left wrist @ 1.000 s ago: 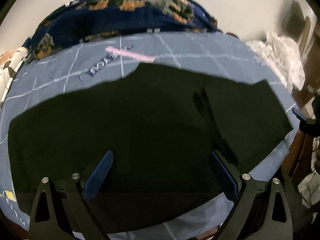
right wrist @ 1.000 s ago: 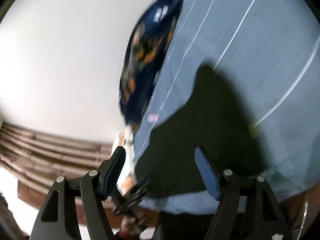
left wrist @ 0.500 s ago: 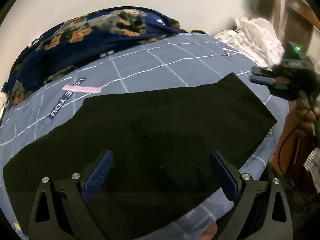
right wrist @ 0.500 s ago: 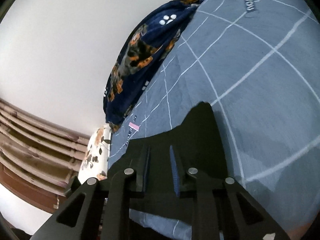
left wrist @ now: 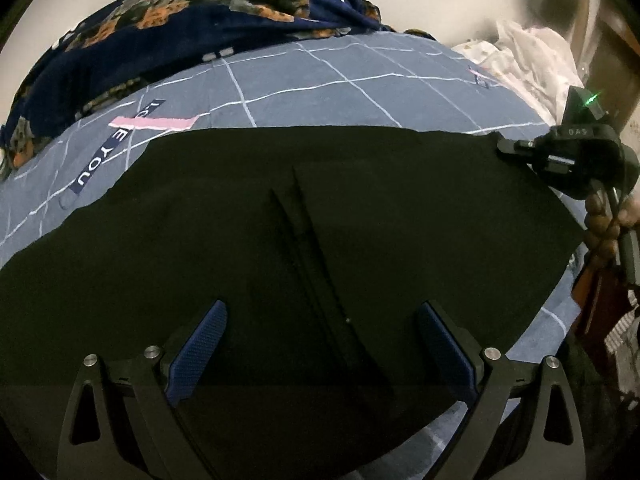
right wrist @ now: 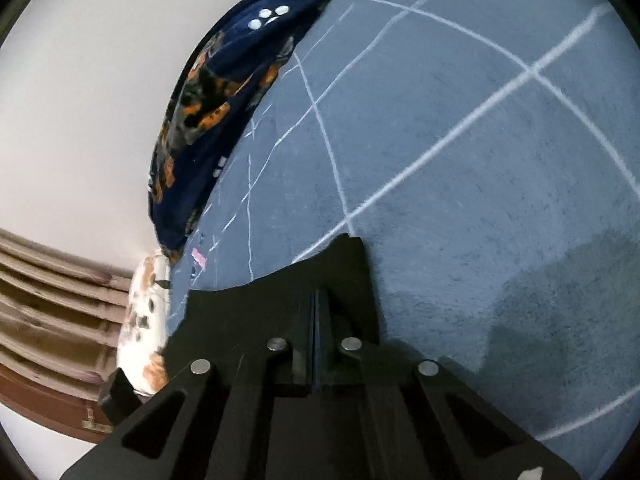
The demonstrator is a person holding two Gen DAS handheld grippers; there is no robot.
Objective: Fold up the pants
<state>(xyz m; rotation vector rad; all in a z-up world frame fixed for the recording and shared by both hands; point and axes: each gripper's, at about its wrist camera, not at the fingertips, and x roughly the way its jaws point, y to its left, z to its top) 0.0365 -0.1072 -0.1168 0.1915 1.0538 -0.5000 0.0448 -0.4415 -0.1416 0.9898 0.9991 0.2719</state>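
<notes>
**Right claw clamped at the pants' far corner, left claw open over the near edge**

Left wrist view: The black pants (left wrist: 320,240) are lying spread flat across the blue checked bed sheet (left wrist: 360,80), reaching from the sheet's left edge to its right edge. The left gripper (left wrist: 320,344) is hovering over the near edge of the cloth, jaws standing wide, nothing between the pads. The right gripper (left wrist: 520,148) is sitting at the pants' far right corner, at the sheet's right edge; the fingers are pressed together there. A patterned dark blanket (left wrist: 180,32) is bunched along the sheet's far edge; a white bundle (left wrist: 528,56) is lying at the far right corner.

Right wrist view: The right gripper (right wrist: 318,320) is fully closed, apparently pinching the black corner (right wrist: 340,264), though cloth between the pads is too dark to confirm.

Judgement: the left claw should be taking a matching corner, catching every layer, before both lift together, keeping the edge taut so the fold lands square.

Containers: none in view.
</notes>
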